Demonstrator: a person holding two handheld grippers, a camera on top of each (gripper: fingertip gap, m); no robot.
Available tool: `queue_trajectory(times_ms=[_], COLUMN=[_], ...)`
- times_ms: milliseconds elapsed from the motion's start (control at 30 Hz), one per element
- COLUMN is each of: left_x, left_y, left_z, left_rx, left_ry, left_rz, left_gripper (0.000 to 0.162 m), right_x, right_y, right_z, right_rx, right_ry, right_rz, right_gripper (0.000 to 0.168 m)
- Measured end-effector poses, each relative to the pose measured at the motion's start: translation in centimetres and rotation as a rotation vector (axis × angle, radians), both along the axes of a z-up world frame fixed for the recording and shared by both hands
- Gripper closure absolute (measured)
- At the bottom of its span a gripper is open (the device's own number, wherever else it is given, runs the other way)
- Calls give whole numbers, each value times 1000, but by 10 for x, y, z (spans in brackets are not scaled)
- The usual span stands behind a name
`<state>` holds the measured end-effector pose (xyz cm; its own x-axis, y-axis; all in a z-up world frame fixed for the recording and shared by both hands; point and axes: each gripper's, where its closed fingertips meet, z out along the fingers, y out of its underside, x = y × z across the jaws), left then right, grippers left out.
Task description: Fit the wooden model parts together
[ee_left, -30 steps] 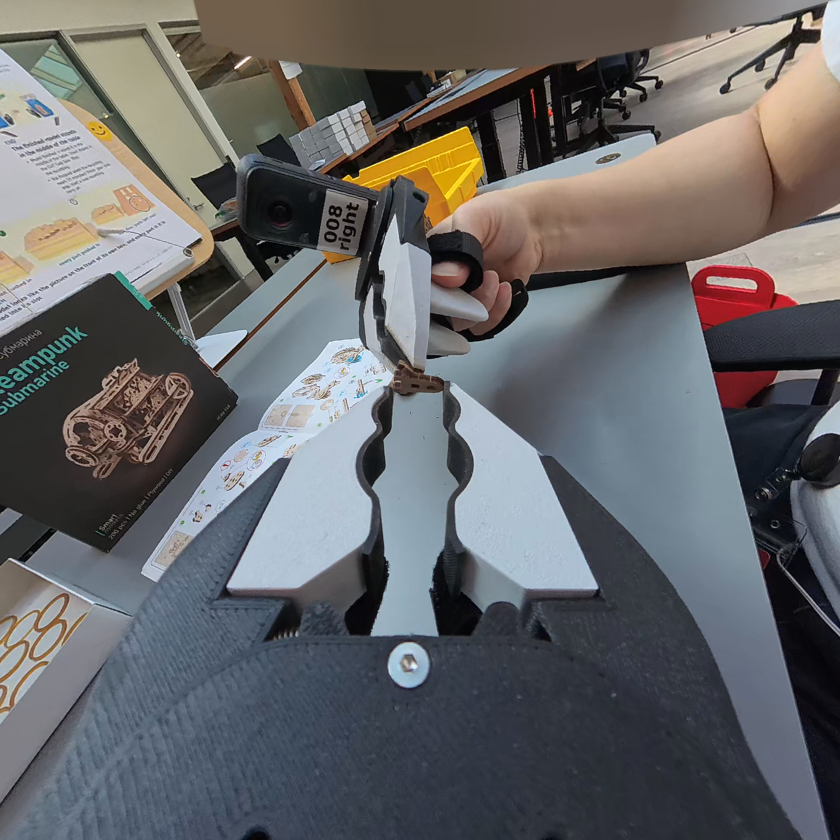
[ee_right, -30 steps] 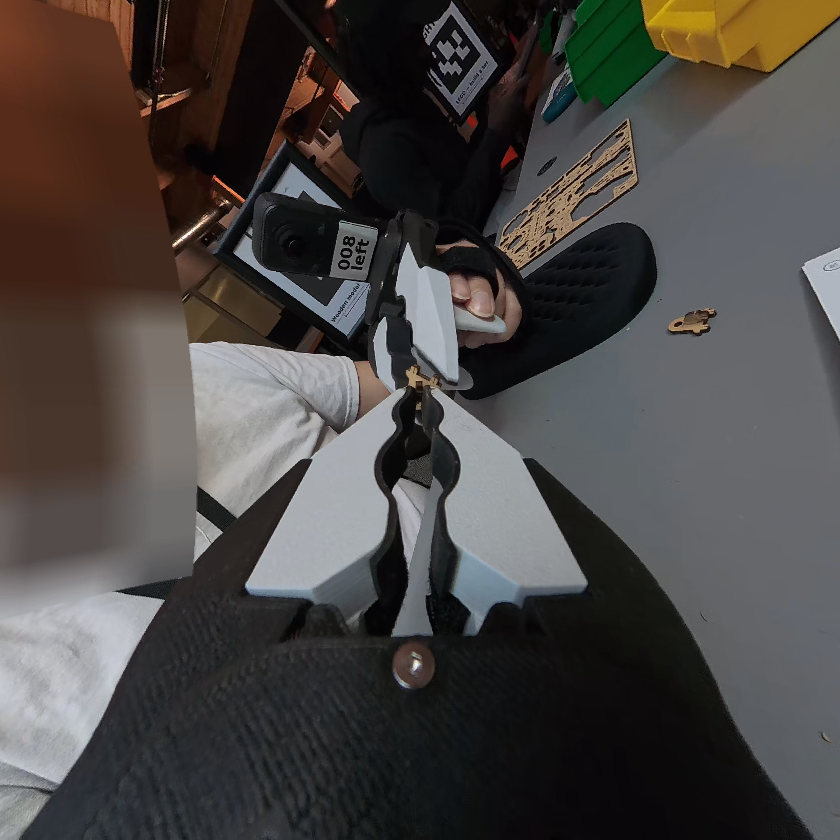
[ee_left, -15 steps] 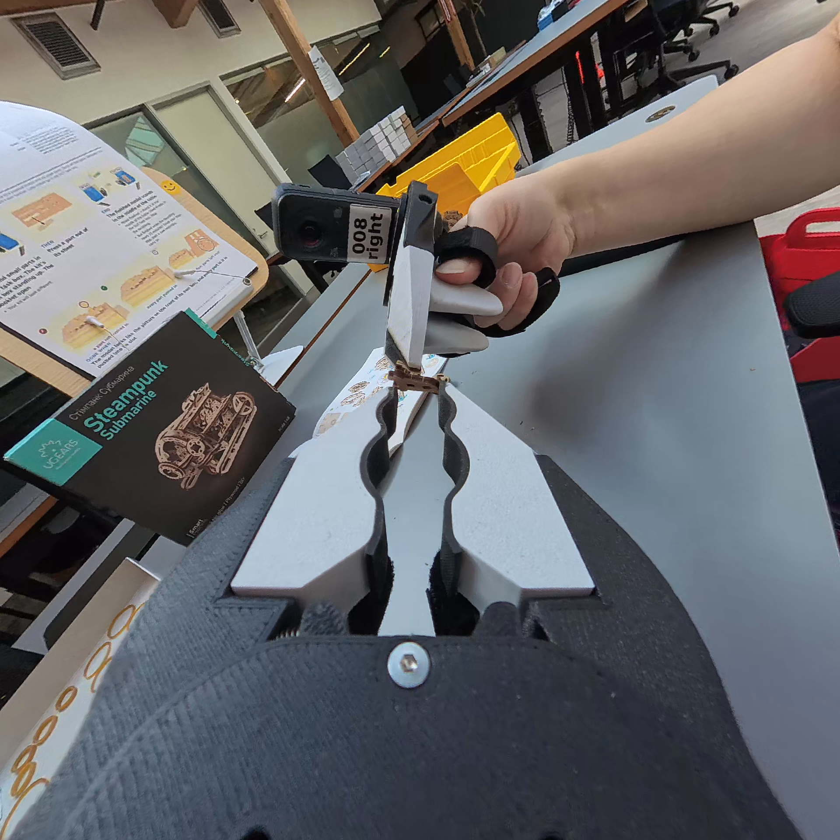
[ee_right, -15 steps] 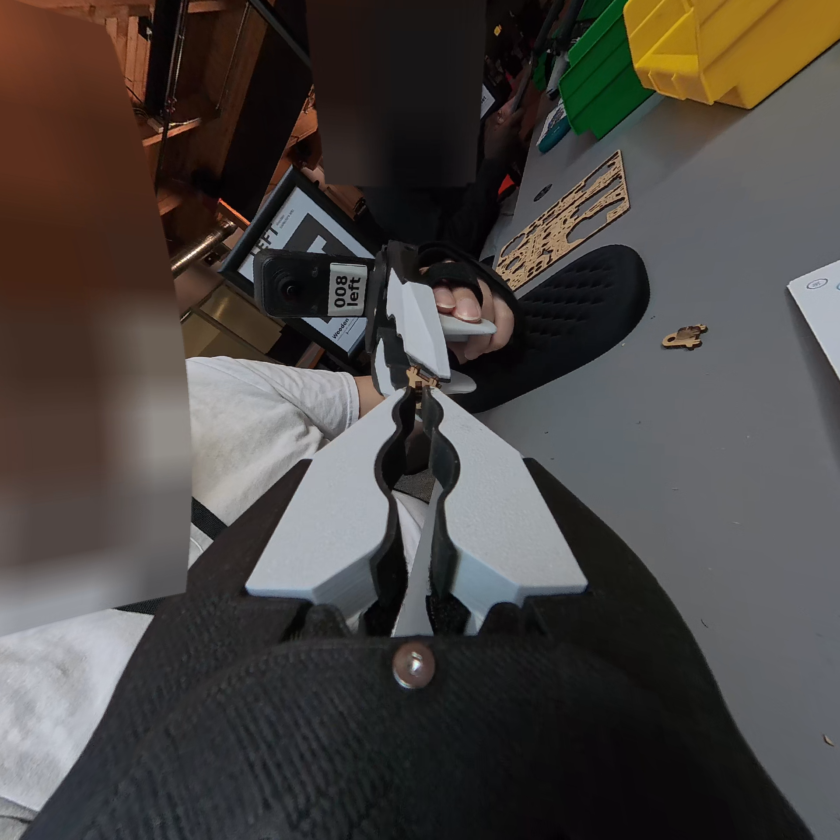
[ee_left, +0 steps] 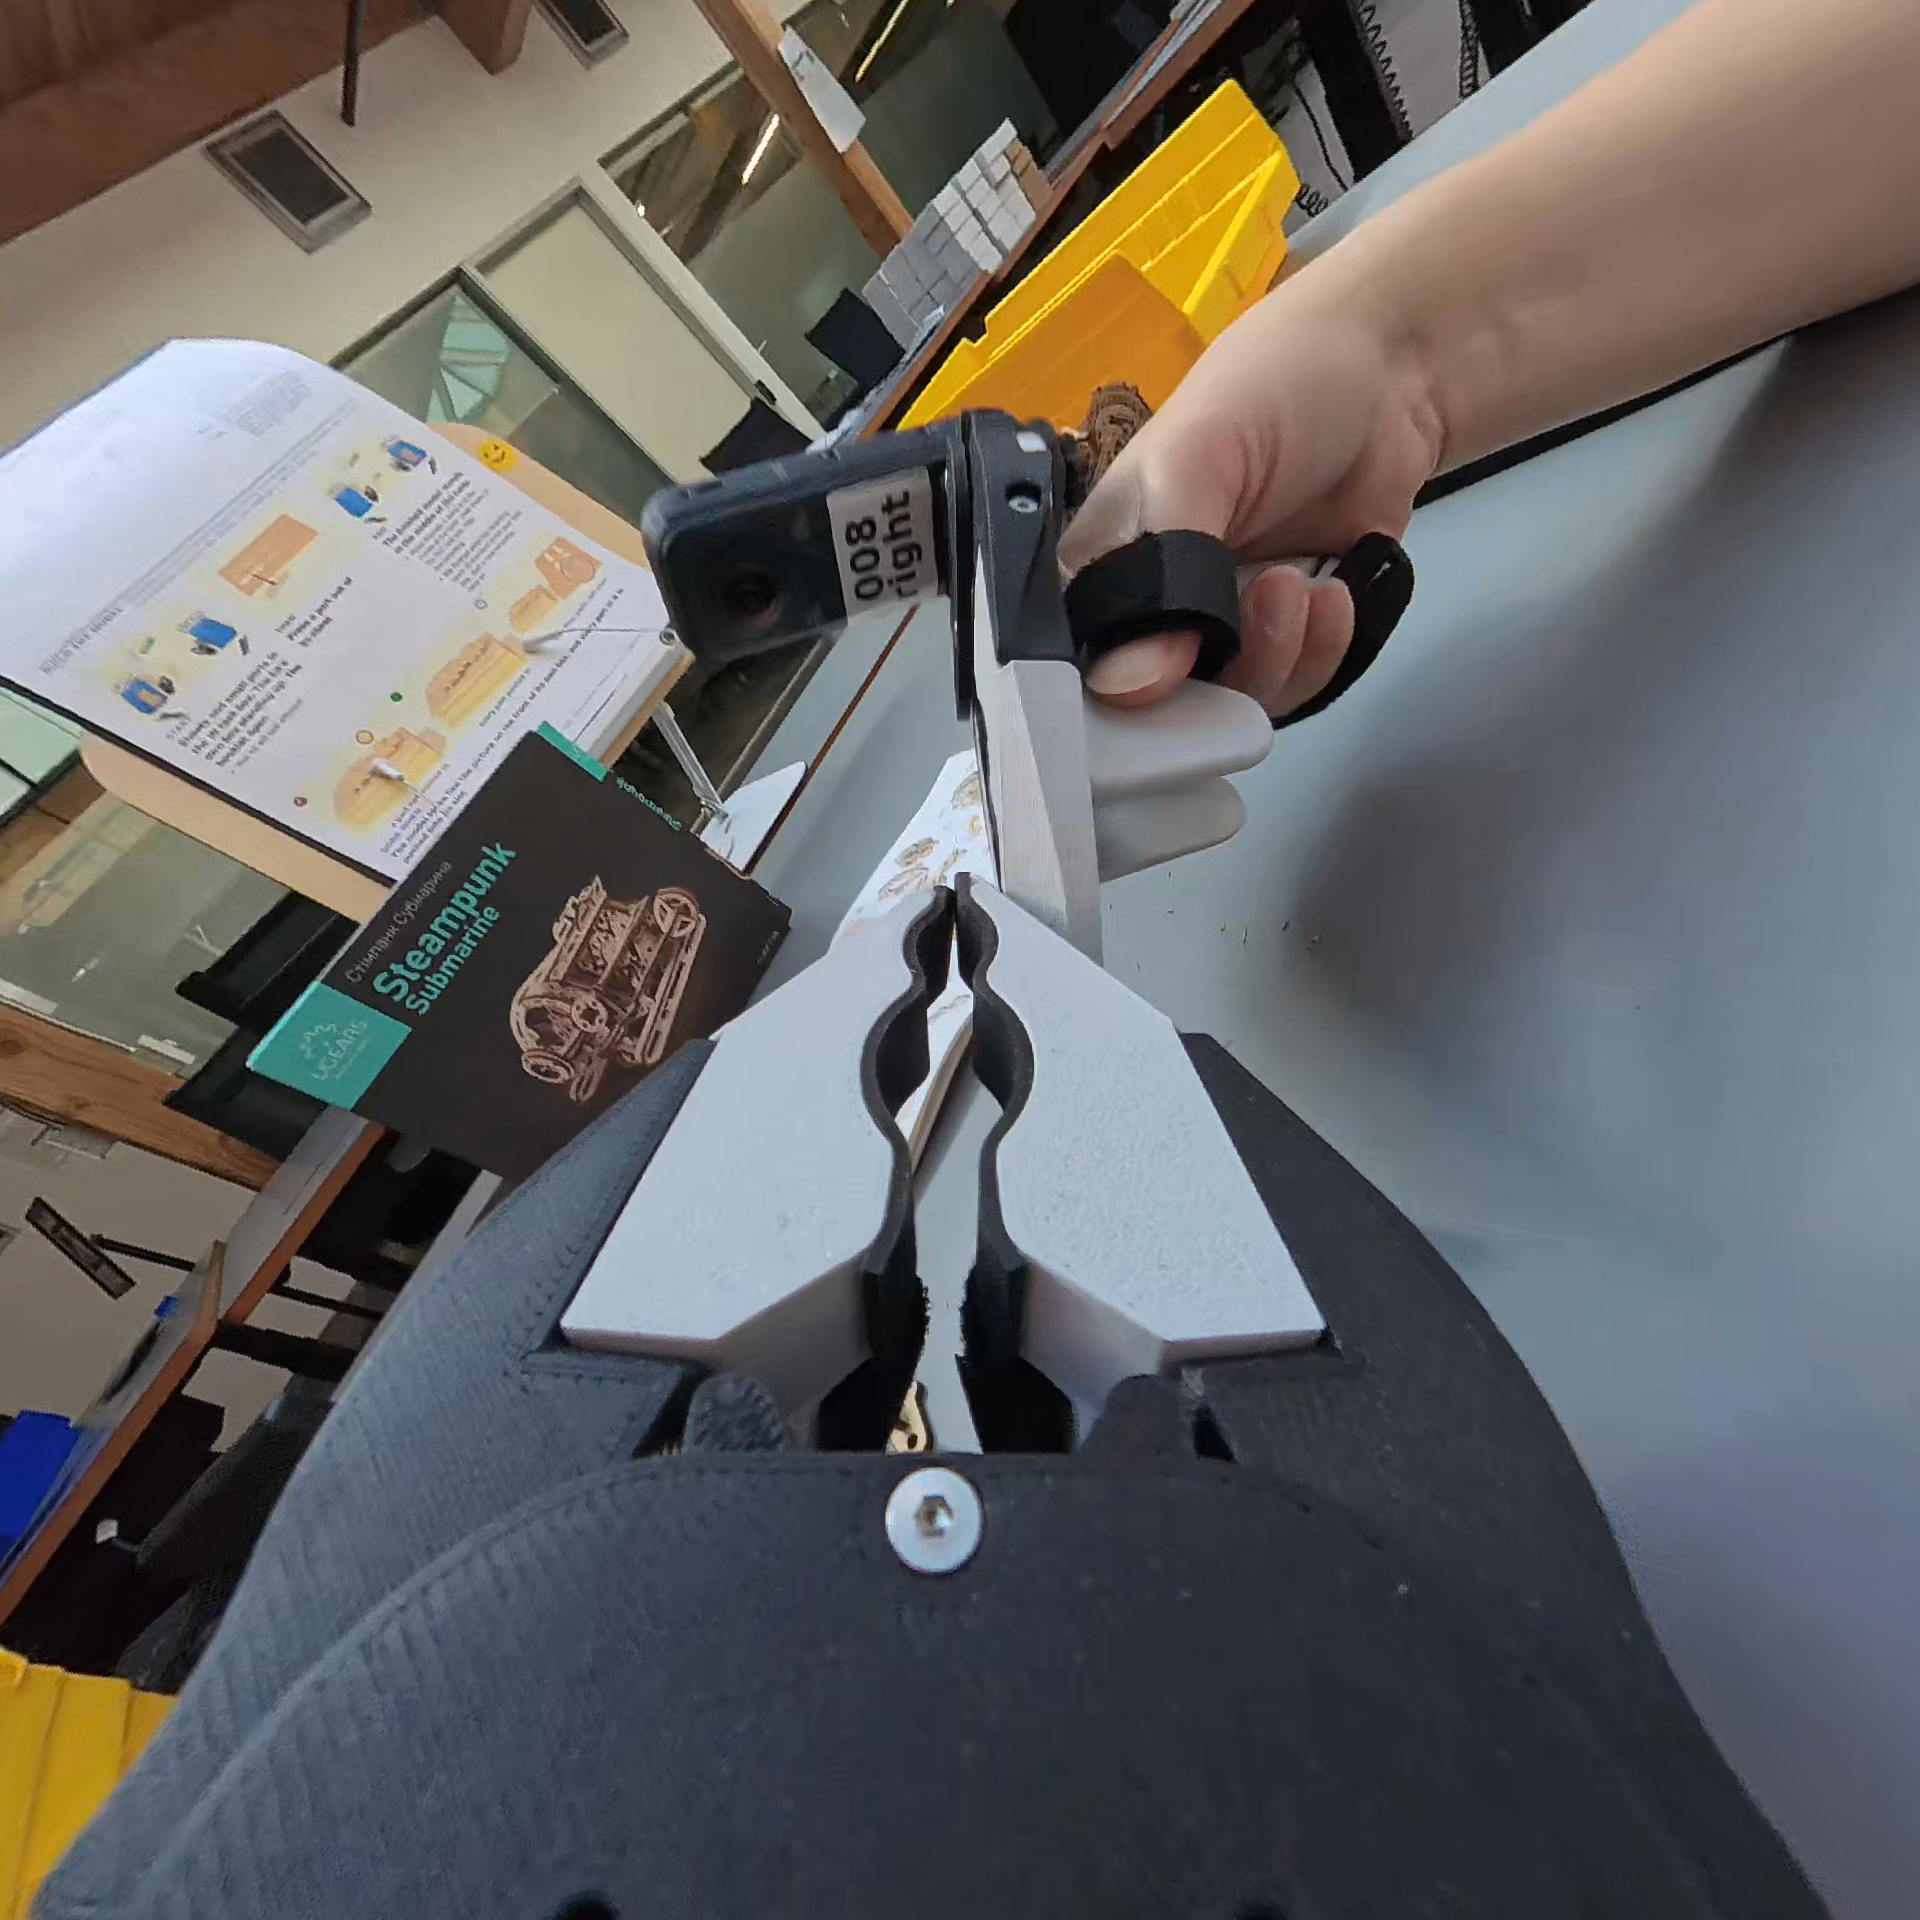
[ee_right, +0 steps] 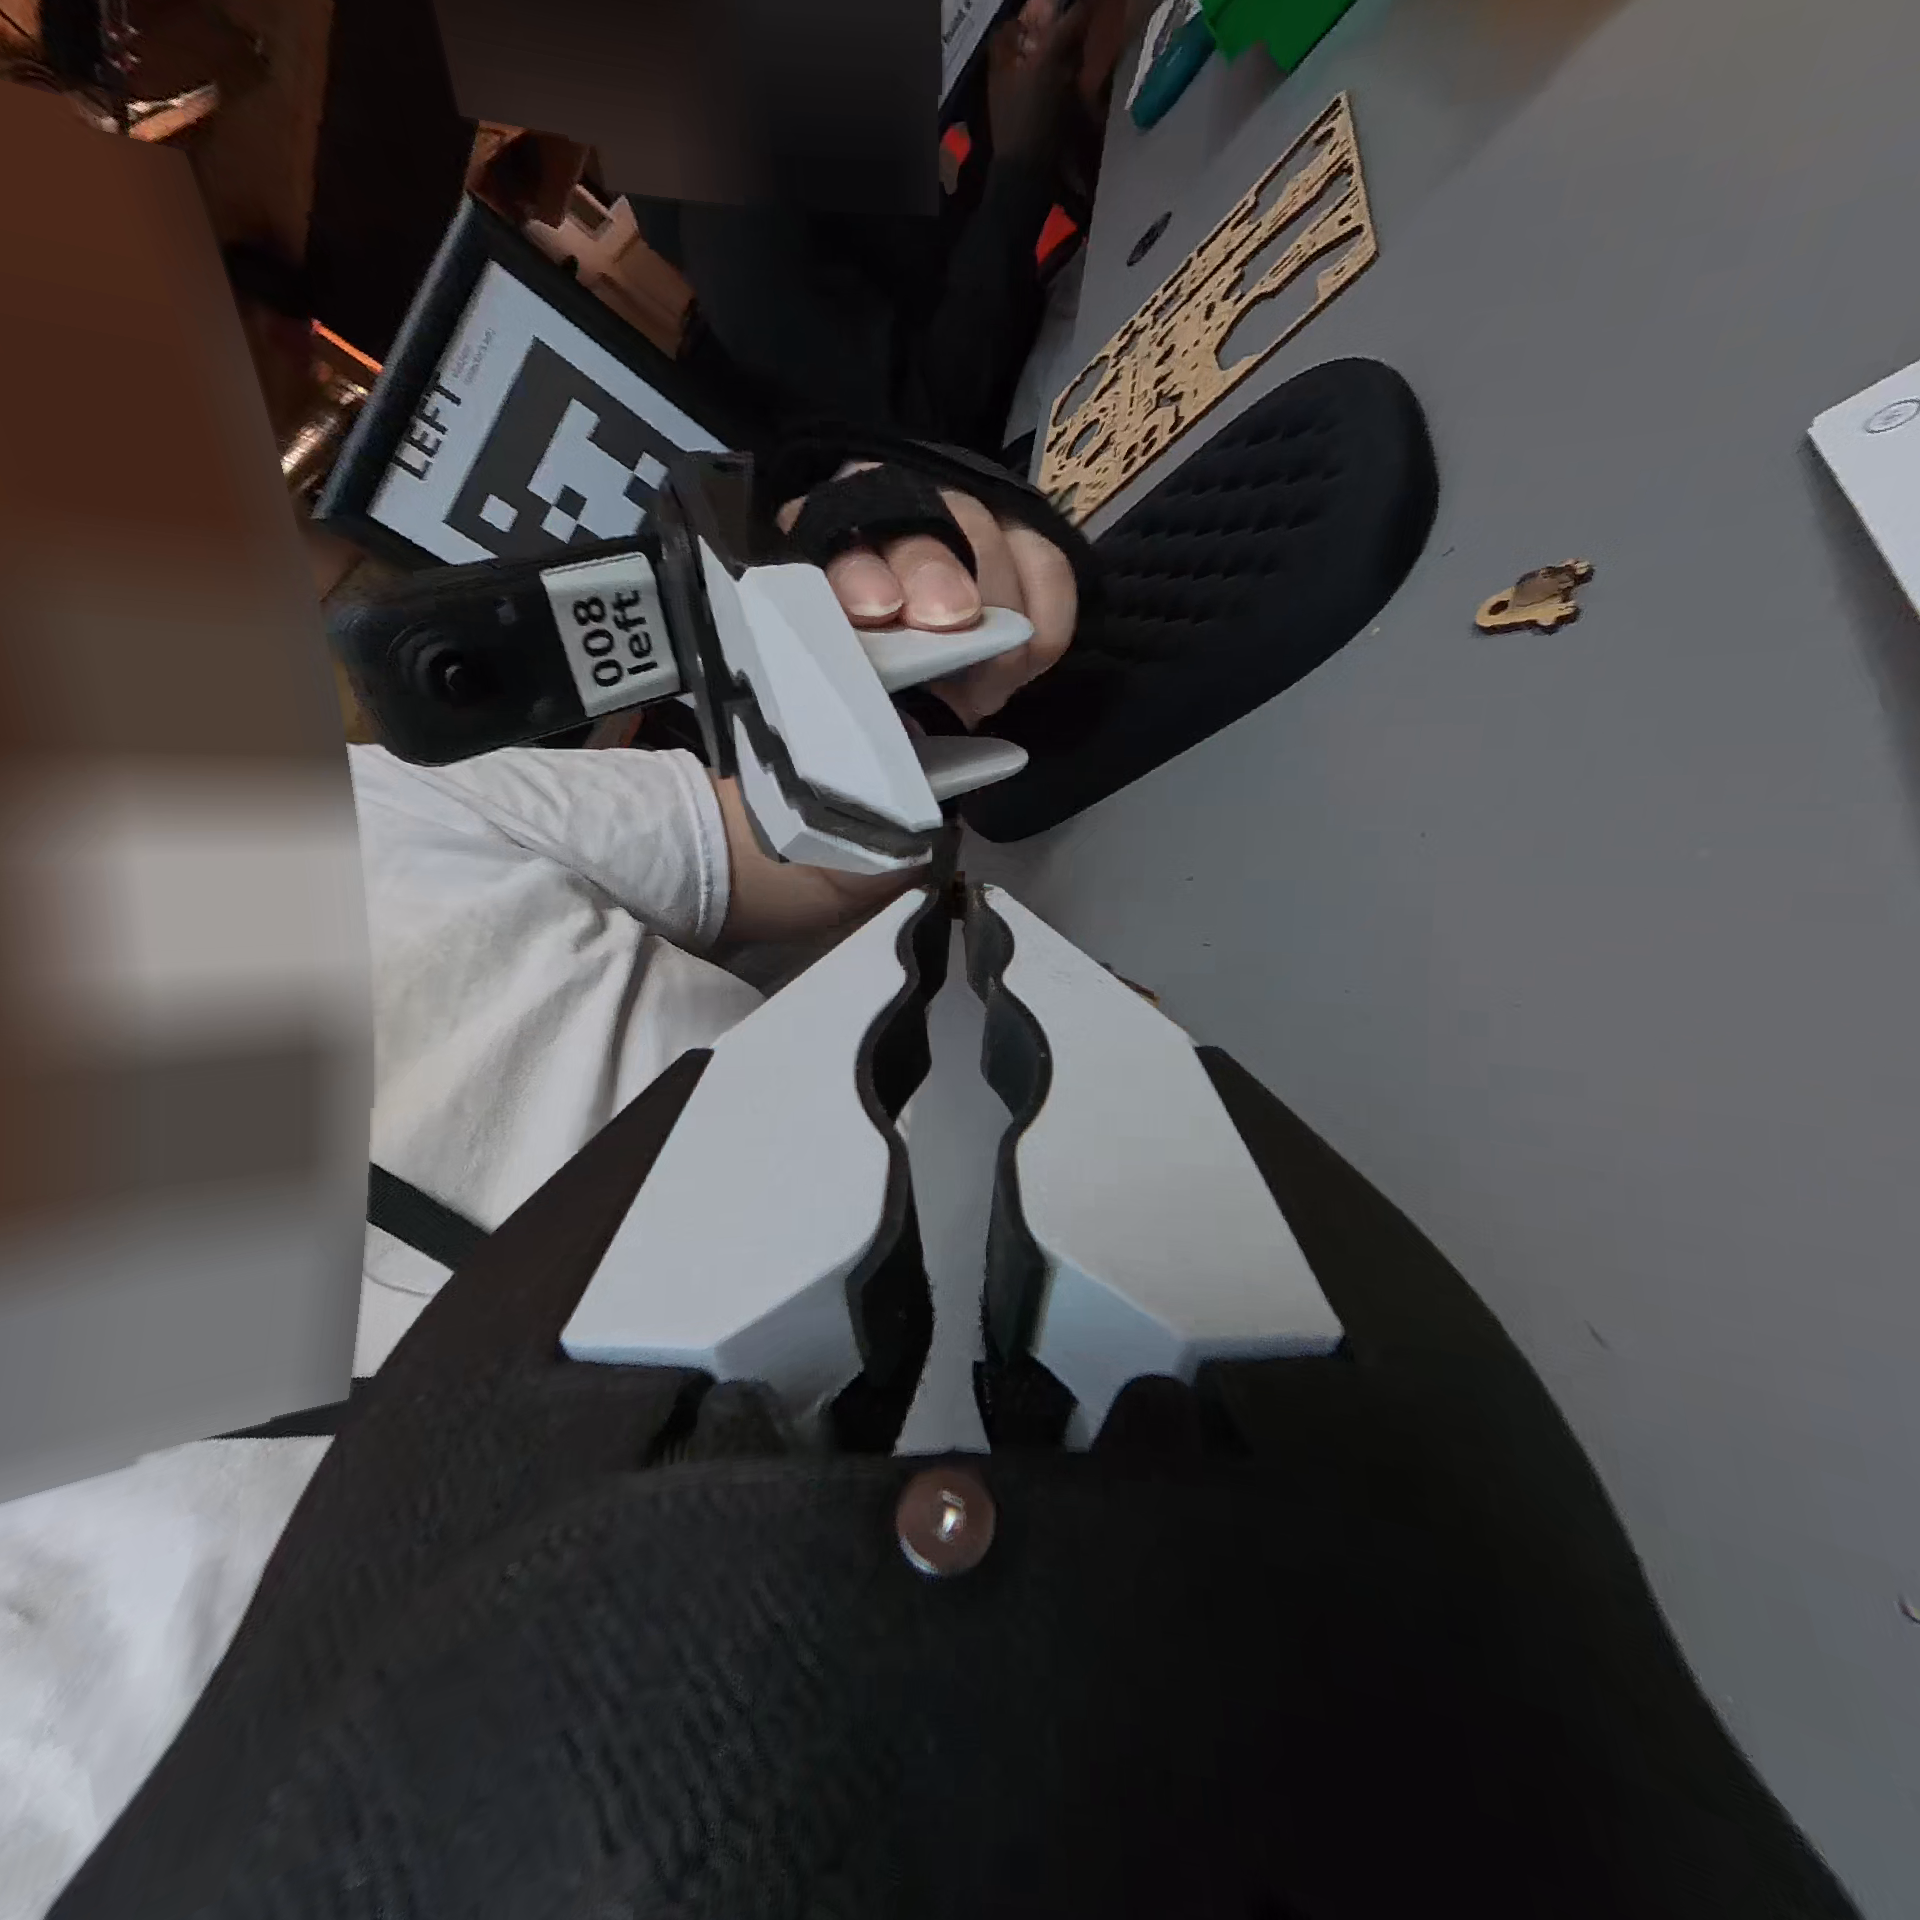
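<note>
My right gripper [ee_right: 951,904] is shut on a small wooden part [ee_right: 951,871], seen edge-on as a thin dark sliver at its fingertips. My left gripper [ee_left: 958,896] is shut, its fingertips pressed together. In the right wrist view the left gripper [ee_right: 914,836] meets the same sliver from above, tip to tip with the right one. In the left wrist view the part is hidden, and the right gripper [ee_left: 1039,873] stands edge-on just behind my left fingertips. Both are held above the grey table [ee_left: 1558,1039].
A loose wooden piece [ee_right: 1532,608], a cut-out plywood sheet [ee_right: 1226,312] and a black mesh pad [ee_right: 1247,582] lie on the table. A black model box [ee_left: 520,977], an instruction sheet on a stand [ee_left: 281,582] and yellow bins [ee_left: 1122,301] are at the left and back. My left and right fingertips are right by each other. The loose wooden piece [ee_right: 1532,608] is about equally far from each gripper, around 15 centimeters.
My left gripper was open around the part's tip and has now shut. Both grippers have tilted and drawn closer, and the part no longer shows in the left wrist view.
</note>
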<state>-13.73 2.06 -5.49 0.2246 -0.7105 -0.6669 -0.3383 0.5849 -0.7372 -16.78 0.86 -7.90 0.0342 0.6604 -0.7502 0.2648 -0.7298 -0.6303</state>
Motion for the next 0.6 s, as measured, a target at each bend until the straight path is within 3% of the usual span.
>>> queue_trajectory(times_ms=[167, 400, 500, 600], left_x=[-25, -42, -54, -71], left_y=[23, 40, 11, -17], left_z=[4, -1, -21, -46], left_rx=[-147, -309, -477, -510], left_ry=[-92, -88, 101, 257], left_rz=[80, 161, 90, 24], left_gripper=[162, 162, 151, 149], right_x=[22, 13, 11, 11], right_y=[27, 16, 15, 14], right_z=[-17, -39, -38, -34], right_rx=[143, 167, 164, 169], right_ry=[-167, -267, -257, -244], right_rz=[-134, -76, -69, -66], right_gripper=[166, 166, 166, 166])
